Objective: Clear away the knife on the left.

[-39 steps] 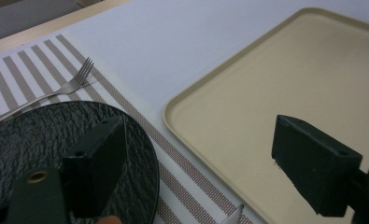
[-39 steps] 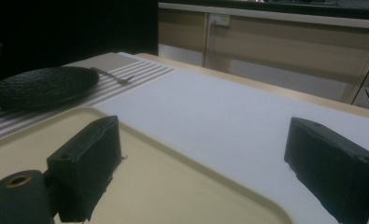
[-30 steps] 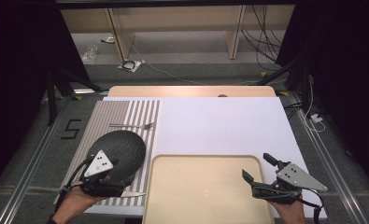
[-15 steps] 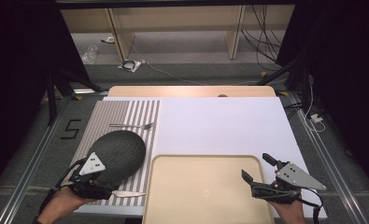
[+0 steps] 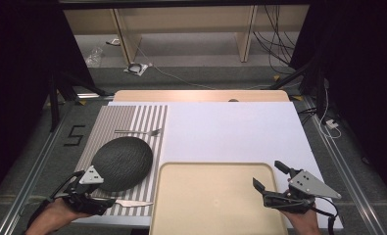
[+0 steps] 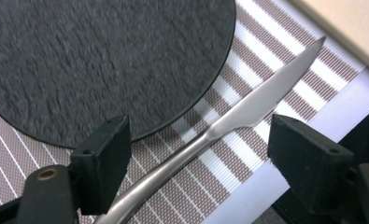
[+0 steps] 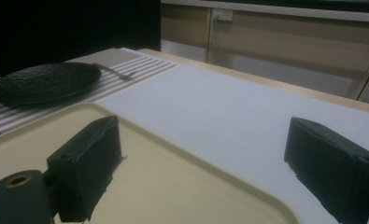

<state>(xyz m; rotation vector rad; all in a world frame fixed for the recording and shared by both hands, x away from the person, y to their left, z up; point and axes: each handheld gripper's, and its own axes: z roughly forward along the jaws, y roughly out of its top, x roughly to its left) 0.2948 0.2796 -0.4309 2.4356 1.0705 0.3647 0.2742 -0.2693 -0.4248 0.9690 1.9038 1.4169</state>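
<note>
High view — left tongs [image 5: 99, 199] at near edge of dark plate [image 5: 122, 162], over knife [image 5: 127, 202] on striped mat [image 5: 132, 120]; right tongs [image 5: 271, 177] over tray [image 5: 213, 198], spread.
Left gripper view — jaws spread, astride knife [image 6: 229, 119] handle, not clenched; blade beside plate [image 6: 102, 60].
Right gripper view — jaws spread, nothing between; tray [image 7: 182, 196] beneath, plate [image 7: 42, 81] far left.

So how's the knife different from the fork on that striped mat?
The knife lies at the mat's near edge, between the left gripper's open jaws; the fork lies on the far side of the plate, away from both grippers. The knife ends in a smooth pointed blade, the fork in tines. Both are silver-coloured and lie flat, crosswise on the mat.
</note>
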